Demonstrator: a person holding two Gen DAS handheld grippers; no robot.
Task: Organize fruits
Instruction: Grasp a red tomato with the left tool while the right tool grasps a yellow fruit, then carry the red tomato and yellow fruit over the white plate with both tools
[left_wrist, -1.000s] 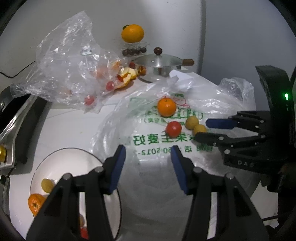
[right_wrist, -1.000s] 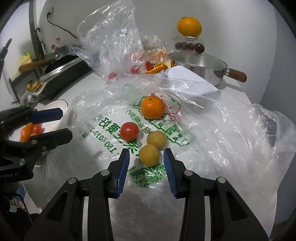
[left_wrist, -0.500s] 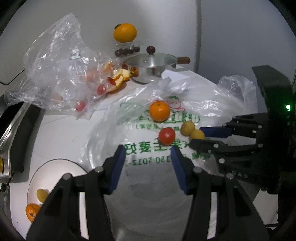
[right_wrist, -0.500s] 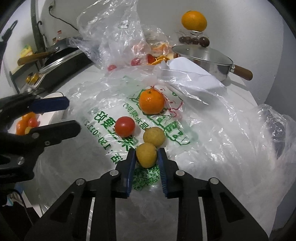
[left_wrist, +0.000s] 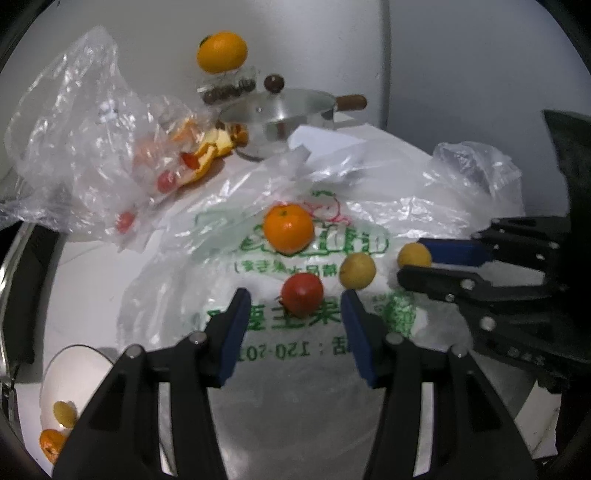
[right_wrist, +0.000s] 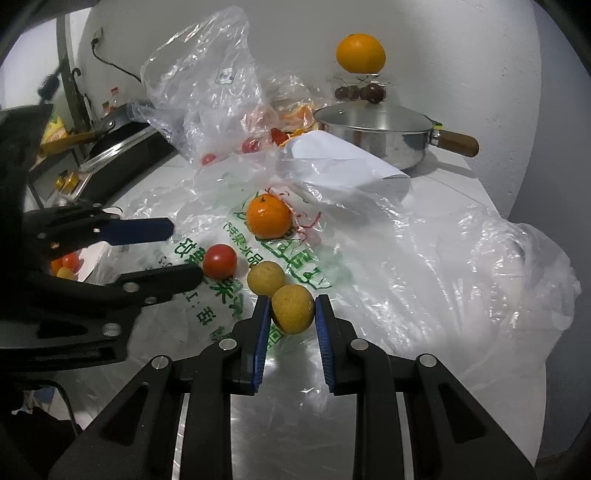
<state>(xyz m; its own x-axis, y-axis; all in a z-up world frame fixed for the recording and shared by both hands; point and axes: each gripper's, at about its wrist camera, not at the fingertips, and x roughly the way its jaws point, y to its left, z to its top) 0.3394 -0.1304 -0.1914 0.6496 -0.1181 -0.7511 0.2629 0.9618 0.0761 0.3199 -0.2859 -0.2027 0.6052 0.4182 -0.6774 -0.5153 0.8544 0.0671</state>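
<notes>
Fruit first: your right tool (right_wrist: 289, 308) is clamped on a small yellow fruit (right_wrist: 292, 308), both blue pads pressed against its sides, just over the printed plastic bag (right_wrist: 369, 266) spread on the counter (left_wrist: 92, 280). A second yellow fruit (right_wrist: 266, 277) sits touching it on the far side, a tomato (right_wrist: 220, 261) just left of that, and an orange (right_wrist: 269, 216) farther back on the green lettering. From your left wrist view only the tip of the held fruit shows past the right tool's fingers; the rest is hidden. Your left tool (left_wrist: 291, 325) stands open with nothing between its pads, the tomato lying just ahead of the gap. A white plate (left_wrist: 74, 365) at the lower left is cut off by the frame and partly covered by the left tool; a yellow piece and an orange piece show on it. Behind, a clear bag (right_wrist: 207, 92) holds small red fruits and peel, hard to make out through the crinkles. A lidded pot (right_wrist: 376, 129) stands at the back, a large orange (right_wrist: 360, 53) perched above dark round fruits
</notes>
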